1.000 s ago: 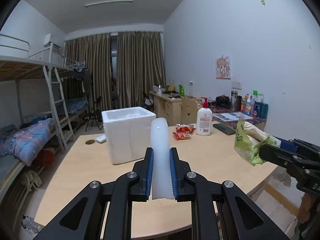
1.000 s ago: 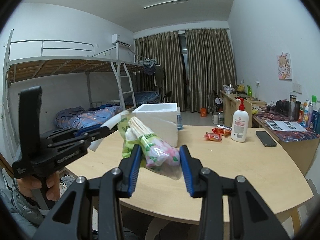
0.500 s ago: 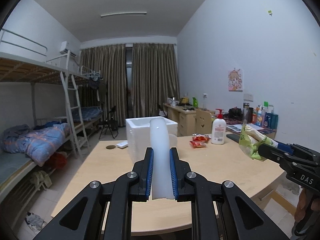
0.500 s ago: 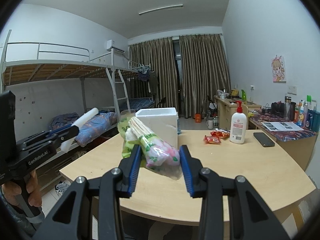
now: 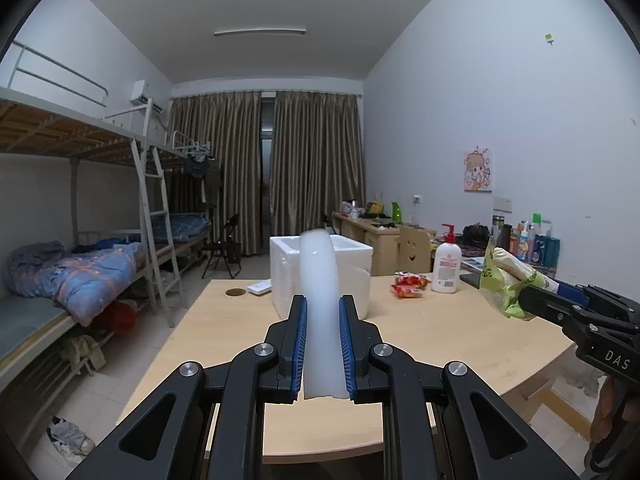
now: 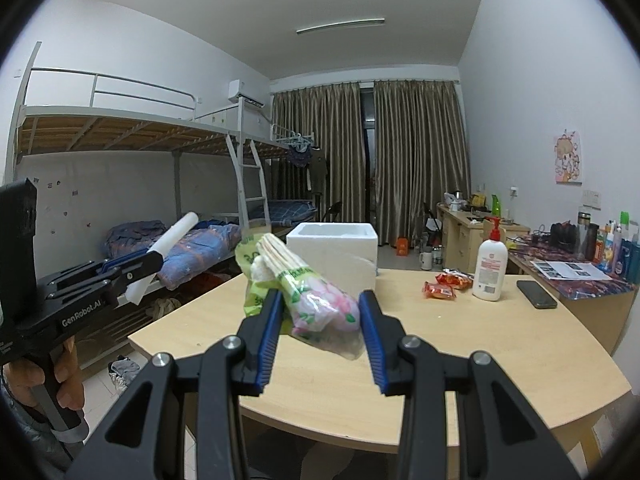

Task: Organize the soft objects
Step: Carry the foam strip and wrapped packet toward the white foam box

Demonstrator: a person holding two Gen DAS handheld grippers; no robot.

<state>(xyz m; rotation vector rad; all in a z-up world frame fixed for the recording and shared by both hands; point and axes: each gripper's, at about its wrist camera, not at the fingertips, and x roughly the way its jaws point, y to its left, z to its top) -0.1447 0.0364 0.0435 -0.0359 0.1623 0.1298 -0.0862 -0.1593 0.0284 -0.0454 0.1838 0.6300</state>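
Note:
My left gripper (image 5: 323, 338) is shut on a white foam tube (image 5: 320, 280) that sticks up and forward, held in the air before the wooden table (image 5: 440, 344). The tube also shows in the right wrist view (image 6: 168, 246). My right gripper (image 6: 318, 332) is shut on a plastic bag of cotton swabs (image 6: 308, 296), green and pink, also held in the air; the bag also shows in the left wrist view (image 5: 508, 284). A white foam box (image 5: 320, 268), open at the top, stands on the table beyond both grippers.
On the table are two red snack packets (image 6: 446, 286), a white pump bottle (image 6: 490, 266), a black phone (image 6: 536, 294) and a white remote (image 5: 260, 288). Bunk beds (image 5: 80, 264) stand at the left. A cluttered desk (image 6: 580, 268) runs along the right wall.
Both grippers have drawn back from the table and risen, so the foam box and table look farther off. Each still holds its object.

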